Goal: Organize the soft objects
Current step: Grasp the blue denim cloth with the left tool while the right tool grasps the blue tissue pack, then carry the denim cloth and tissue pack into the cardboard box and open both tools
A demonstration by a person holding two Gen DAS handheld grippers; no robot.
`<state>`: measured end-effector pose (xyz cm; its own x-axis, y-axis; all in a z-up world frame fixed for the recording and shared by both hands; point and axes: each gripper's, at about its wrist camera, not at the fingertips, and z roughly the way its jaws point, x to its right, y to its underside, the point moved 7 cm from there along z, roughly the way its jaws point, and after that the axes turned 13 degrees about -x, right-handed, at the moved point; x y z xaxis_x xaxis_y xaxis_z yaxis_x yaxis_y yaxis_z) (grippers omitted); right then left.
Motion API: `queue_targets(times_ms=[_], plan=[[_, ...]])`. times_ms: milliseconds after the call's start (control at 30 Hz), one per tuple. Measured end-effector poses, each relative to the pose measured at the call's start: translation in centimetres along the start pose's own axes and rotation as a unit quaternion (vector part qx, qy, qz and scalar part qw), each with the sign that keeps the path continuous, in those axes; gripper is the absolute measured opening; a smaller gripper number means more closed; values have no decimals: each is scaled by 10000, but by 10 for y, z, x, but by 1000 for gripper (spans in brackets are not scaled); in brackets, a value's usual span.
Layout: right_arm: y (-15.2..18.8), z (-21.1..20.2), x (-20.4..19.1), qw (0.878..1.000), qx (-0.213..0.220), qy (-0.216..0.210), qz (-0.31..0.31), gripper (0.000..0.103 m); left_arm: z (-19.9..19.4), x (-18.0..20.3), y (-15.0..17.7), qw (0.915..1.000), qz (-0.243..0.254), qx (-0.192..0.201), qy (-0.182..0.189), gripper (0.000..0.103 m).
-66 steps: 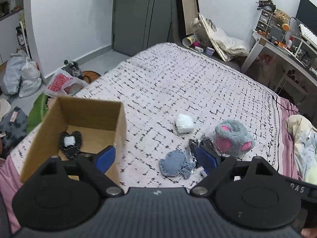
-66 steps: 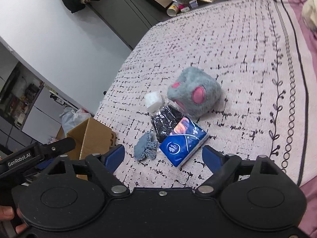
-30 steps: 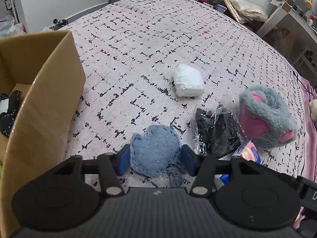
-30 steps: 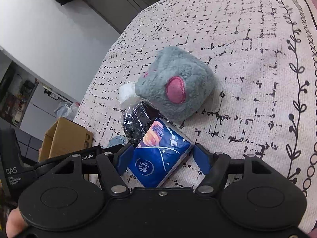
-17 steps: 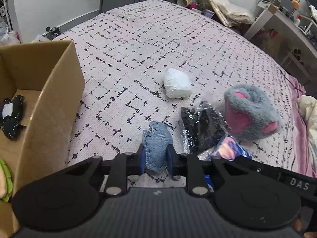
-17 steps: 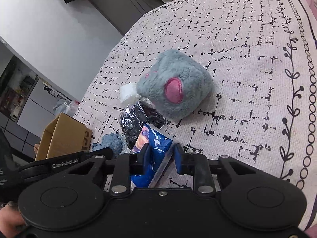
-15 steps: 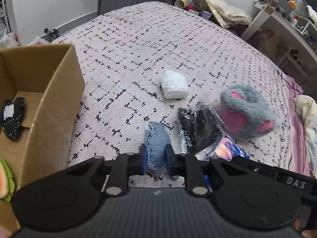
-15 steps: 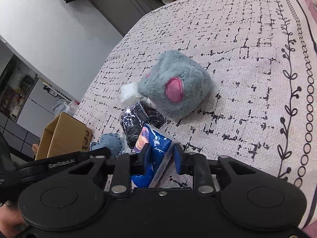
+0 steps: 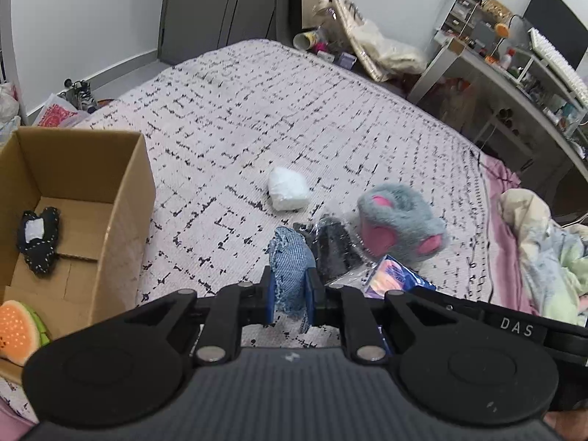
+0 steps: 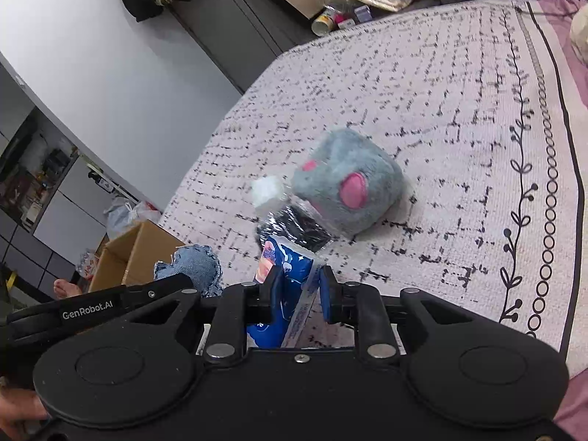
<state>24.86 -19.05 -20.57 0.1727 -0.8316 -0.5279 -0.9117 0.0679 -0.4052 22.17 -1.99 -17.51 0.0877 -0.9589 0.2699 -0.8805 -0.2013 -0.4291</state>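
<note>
Cardboard box stood at left edge of bed, dark pouch inside. White packet lay mid-bed; plush toy to its right, wrapped dark bundle just before both. Desk behind bed, right.

Left claw and right claw both angled downward, jaws clamped tight.

Home bedroom: bed, wardrobe, cluttered desk.
</note>
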Motion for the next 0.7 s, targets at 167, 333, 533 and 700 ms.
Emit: queue_targets(times_ms=[167, 333, 533, 700], plan=[[-3, -13, -13, 9999, 158, 29, -55, 21, -18, -3, -1, 9998, -24, 149, 102, 15], [-7, -22, -26, 9995, 295, 65, -87, 21, -36, -9, -3, 9995, -32, 286, 158, 15], [-12, -34, -49, 9983, 478, 97, -303, 21, -52, -17, -4, 9988, -87, 413, 244, 15], [-14, -42, -71, 9972, 597, 93, -431, 21, -66, -29, -4, 9980, -181, 542, 286, 15]])
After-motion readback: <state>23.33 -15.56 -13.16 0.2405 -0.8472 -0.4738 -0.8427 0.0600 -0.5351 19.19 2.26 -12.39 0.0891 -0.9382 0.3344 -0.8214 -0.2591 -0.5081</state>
